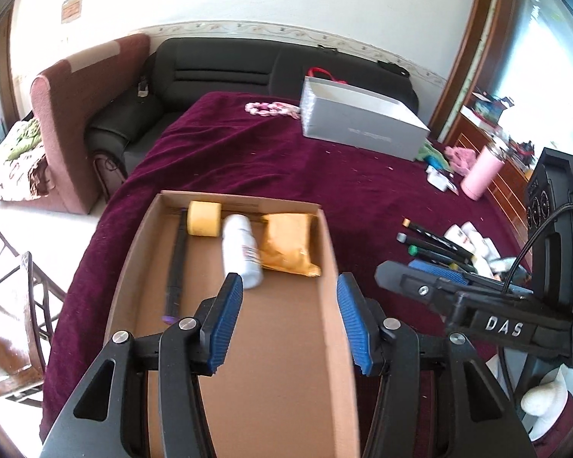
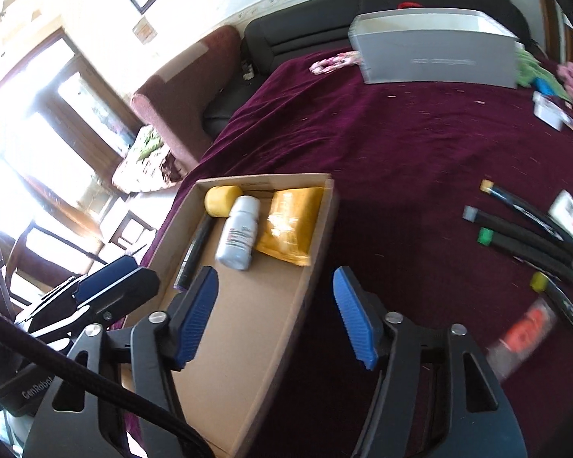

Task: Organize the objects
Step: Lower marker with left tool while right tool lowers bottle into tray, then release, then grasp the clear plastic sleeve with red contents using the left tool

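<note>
An open cardboard box (image 1: 271, 343) (image 2: 248, 324) lies on the maroon cloth. In it are a yellow tape roll (image 1: 203, 218) (image 2: 221, 200), a white bottle (image 1: 242, 250) (image 2: 237, 234), a yellow padded packet (image 1: 288, 244) (image 2: 288, 225) and a black pen (image 1: 175, 267) (image 2: 195, 250). My left gripper (image 1: 288, 286) is open and empty over the box's near part. My right gripper (image 2: 275, 282) is open and empty over the box's right wall; it also shows in the left wrist view (image 1: 439, 278). Several markers (image 1: 435, 246) (image 2: 523, 229) lie to the right of the box.
A grey box (image 1: 359, 120) (image 2: 435, 53) stands at the far side of the table. A pink tumbler (image 1: 481, 171), small white packets (image 1: 473, 238) and cloth bits lie at the right. A dark sofa (image 1: 225, 72) stands behind, and a chair (image 1: 15, 305) at the left.
</note>
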`<state>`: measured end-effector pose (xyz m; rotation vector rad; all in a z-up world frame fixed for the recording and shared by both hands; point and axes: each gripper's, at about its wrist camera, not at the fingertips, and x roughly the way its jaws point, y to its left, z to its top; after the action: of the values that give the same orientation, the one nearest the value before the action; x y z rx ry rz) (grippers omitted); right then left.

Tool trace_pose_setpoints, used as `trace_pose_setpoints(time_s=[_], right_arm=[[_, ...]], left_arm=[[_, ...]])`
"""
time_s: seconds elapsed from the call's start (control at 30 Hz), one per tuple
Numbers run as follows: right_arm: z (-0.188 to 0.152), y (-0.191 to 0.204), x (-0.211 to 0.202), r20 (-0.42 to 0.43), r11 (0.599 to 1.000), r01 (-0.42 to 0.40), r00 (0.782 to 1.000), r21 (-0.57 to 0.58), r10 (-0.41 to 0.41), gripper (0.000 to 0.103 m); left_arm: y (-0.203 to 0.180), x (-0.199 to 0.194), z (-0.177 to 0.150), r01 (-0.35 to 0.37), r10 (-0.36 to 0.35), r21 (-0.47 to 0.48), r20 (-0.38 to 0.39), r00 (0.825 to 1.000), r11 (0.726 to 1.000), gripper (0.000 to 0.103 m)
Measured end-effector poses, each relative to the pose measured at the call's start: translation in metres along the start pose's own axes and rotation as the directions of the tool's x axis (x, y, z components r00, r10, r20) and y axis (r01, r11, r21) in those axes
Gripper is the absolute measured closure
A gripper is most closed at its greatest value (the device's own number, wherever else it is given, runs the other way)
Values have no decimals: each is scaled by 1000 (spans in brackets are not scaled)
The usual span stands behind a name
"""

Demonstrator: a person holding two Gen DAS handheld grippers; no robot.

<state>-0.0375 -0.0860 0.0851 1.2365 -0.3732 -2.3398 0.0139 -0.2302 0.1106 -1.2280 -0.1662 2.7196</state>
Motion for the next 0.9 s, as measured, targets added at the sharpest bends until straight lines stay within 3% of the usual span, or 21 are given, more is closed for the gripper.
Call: trace_pose_setpoints(time_s=[0.37, 0.67, 0.9], right_arm=[[-21, -95, -56, 84, 989, 28, 996, 146, -40, 39], [-33, -174, -104, 204, 970, 58, 973, 234, -108, 34], [-35, -215, -123, 264, 959, 59, 955, 276, -134, 34]], left_arm=[[-74, 18, -11, 46, -40, 94, -67, 997, 994, 58], [-129, 68, -17, 95, -75, 138, -149, 986, 986, 58], [-191, 115, -31, 145, -91, 280, -197, 976, 949, 58]])
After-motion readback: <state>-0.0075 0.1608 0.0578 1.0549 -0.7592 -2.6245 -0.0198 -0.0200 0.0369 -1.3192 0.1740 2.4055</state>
